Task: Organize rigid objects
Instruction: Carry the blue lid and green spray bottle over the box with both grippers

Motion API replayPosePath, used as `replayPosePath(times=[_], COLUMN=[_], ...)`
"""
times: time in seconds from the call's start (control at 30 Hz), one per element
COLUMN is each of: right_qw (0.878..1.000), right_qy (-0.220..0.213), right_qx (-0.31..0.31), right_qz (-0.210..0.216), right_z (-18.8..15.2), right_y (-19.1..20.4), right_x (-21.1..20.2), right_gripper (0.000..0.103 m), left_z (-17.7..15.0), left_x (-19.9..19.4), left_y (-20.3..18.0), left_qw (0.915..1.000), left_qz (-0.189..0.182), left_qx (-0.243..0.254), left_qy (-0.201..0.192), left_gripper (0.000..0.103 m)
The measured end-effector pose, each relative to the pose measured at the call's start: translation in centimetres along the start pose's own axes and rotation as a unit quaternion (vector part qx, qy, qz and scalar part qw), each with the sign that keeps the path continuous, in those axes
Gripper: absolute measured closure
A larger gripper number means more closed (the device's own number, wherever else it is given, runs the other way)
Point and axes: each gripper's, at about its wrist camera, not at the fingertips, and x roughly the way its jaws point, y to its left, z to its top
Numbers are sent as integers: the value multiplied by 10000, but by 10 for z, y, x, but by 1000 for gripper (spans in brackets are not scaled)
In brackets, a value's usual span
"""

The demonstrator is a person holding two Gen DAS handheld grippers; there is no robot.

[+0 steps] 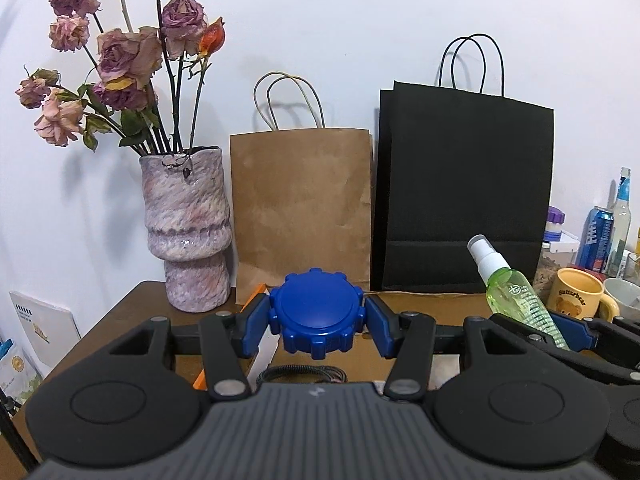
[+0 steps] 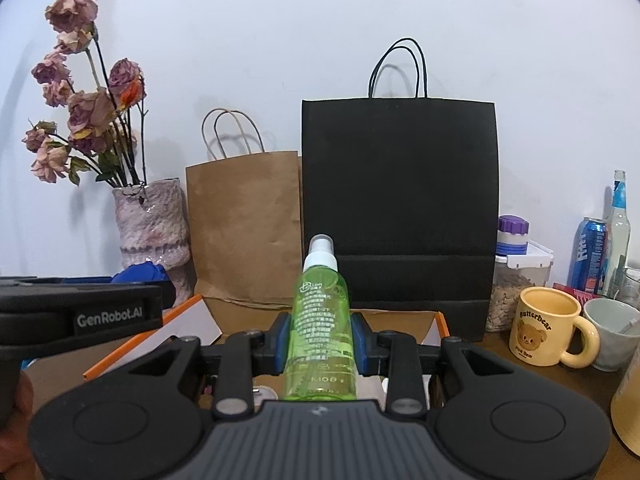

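The left hand-held gripper (image 1: 317, 322) is clamped on a round blue lid with a notched rim (image 1: 317, 312), its blue pads pressing the lid from either side, and holds it above the brown surface (image 1: 120, 312) in front of the brown paper bag (image 1: 300, 208). The right hand-held gripper (image 2: 320, 344) is closed tight around a green spray bottle with a white pump top (image 2: 320, 312); the bottle stands nearly upright between the pads, nozzle up, with the black paper bag (image 2: 400, 200) behind it. In the left wrist view the same bottle leans in from the right edge, held beside the lid and level with it

Below the two tools lies an open cardboard box with orange edging (image 2: 140, 344), its flaps spread on the surface; a coiled dark band (image 1: 302, 374) shows under the lid. A mottled pink vase of dried roses (image 1: 186, 232) stands at the back left, just beside the brown bag. To the right of the black bag sit a clear container with a white clip lid (image 2: 516, 284), a purple-capped jar (image 2: 513, 236), a blue drinks can (image 2: 588, 252) and a tall glass bottle (image 2: 619, 232). A yellow bear mug (image 2: 548, 326) stands nearer, touching or just beside a pale green cup (image 2: 612, 332). Part of a person's hand (image 2: 18, 396) shows at the left edge of the right wrist view
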Motion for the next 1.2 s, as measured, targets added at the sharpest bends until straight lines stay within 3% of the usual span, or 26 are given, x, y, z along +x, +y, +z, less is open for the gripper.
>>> replayPosePath(times=[0.37, 0.8, 1.13, 1.2], right_qw=[9999, 9992, 9986, 9982], right_qy=[117, 366, 511, 576], right_qx=[-36, -122, -101, -89], right_qz=[-20, -55, -128, -123], right_z=[1, -8, -13, -14], right_y=[-3, -1, -6, -9], right_x=[33, 65, 69, 70], right_gripper=[73, 73, 73, 72], left_z=[3, -4, -9, -9], left_x=[32, 69, 76, 77], left_y=[-1, 3, 4, 5], left_qw=[9999, 9988, 9977, 9975], left_qz=[140, 304, 309, 288], left_qx=[95, 138, 185, 187], left_qy=[30, 346, 574, 612], left_gripper=[49, 49, 49, 44])
